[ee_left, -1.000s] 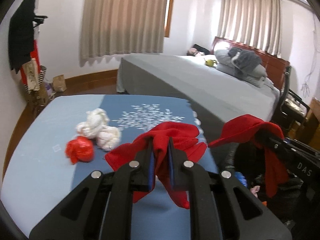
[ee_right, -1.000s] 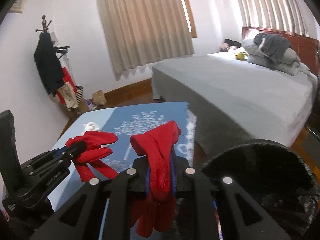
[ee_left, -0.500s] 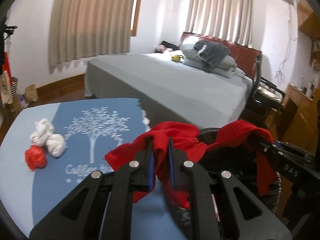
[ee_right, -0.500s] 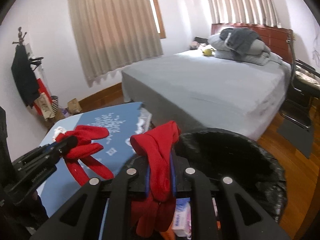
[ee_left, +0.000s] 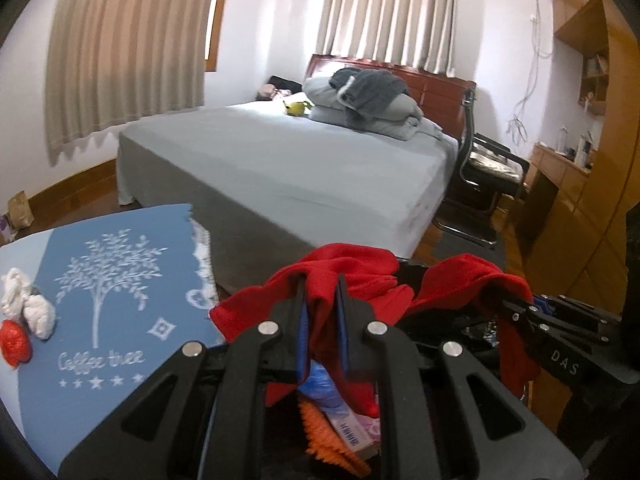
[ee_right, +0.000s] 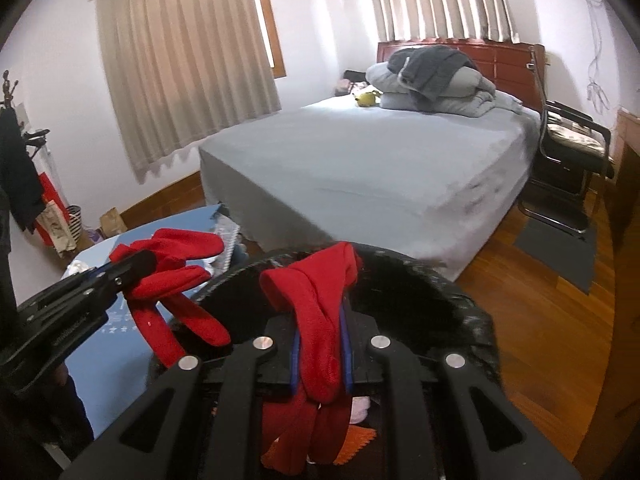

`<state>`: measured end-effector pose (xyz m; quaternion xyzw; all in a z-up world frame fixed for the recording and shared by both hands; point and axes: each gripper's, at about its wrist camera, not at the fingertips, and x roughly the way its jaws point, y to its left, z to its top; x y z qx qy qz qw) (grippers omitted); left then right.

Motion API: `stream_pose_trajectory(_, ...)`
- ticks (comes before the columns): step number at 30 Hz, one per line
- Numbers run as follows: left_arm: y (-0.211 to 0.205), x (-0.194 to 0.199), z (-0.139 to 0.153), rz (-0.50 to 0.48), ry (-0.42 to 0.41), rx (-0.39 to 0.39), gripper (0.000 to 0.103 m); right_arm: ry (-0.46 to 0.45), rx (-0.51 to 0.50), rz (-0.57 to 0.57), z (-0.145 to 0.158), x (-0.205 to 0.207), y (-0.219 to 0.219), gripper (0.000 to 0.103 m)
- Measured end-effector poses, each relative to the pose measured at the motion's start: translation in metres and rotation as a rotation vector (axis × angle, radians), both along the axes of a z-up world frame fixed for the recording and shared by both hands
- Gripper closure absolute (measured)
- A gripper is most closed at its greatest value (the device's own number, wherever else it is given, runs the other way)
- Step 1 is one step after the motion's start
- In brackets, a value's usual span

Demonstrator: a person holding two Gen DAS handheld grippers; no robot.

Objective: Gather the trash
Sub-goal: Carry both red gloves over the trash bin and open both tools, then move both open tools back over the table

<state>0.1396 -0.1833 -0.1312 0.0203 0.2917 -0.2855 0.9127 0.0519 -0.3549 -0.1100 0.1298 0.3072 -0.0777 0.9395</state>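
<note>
Above a black-lined trash bin [ee_right: 460,300] off the tabletop's [ee_left: 120,352] right edge, each hand-held gripper, left [ee_left: 320,300] and right [ee_right: 320,344], stays clamped on a red cloth [ee_left: 352,264] [ee_right: 320,300]

Left wrist view: mounted close behind left tool [ee_left: 320,300], facing forward across table [ee_left: 120,292] at 9 o'clock toward bed [ee_left: 320,160] at 12; right tool [ee_left: 516,308] seen at 3 o'clock.

Right wrist view: mounted close behind right tool [ee_right: 320,320], above black bin [ee_right: 460,300], facing bed [ee_right: 380,160] at 12; left tool [ee_right: 132,264] at 9 o'clock.

Shared: bed, curtains [ee_left: 124,48] [ee_right: 184,60], chair [ee_left: 488,176] [ee_right: 572,148], table corner [ee_right: 200,216].
</note>
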Motion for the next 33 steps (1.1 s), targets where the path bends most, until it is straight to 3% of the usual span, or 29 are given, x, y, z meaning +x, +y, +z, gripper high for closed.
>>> stream_pose_trajectory(9, -0.029, 0.008, -0.014, -0.066, 0.032, 0.023, 0.09, 0.031, 0.011, -0.043, -0.016, -0.009, -0.023, 0.088)
stream_pose_trajectory(12, -0.031, 0.01, -0.017, -0.082, 0.049, 0.016, 0.073, 0.043, 0.009, -0.049, -0.02, -0.01, -0.025, 0.081)
stream_pose_trajectory(14, -0.029, 0.012, -0.018, -0.08, 0.057, 0.002, 0.058, 0.05, 0.012, -0.05, -0.023, -0.011, -0.026, 0.075)
stream_pose_trajectory(17, -0.021, 0.015, -0.018, -0.07, 0.061, -0.005, 0.047, 0.05, 0.006, -0.057, -0.026, -0.014, -0.026, 0.055)
stream_pose_trajectory(19, -0.014, 0.016, -0.018, -0.057, 0.066, -0.012, 0.042, 0.054, -0.003, -0.063, -0.027, -0.015, -0.024, 0.036)
stream_pose_trajectory(21, -0.007, 0.018, -0.018, -0.033, 0.068, -0.01, 0.042, 0.05, -0.005, -0.067, -0.027, -0.017, -0.022, 0.028)
stream_pose_trajectory(25, 0.02, 0.021, -0.014, 0.046, 0.033, 0.006, 0.03, 0.035, -0.012, -0.07, -0.024, -0.017, -0.018, 0.006)
stream_pose_trajectory(29, 0.049, 0.023, -0.008, 0.125, 0.002, 0.021, 0.02, 0.018, -0.02, -0.055, -0.018, -0.01, -0.005, 0.006)
stream_pose_trajectory(33, 0.086, 0.022, -0.004, 0.215, -0.027, 0.043, 0.017, -0.003, -0.023, -0.008, -0.011, 0.004, 0.017, 0.006)
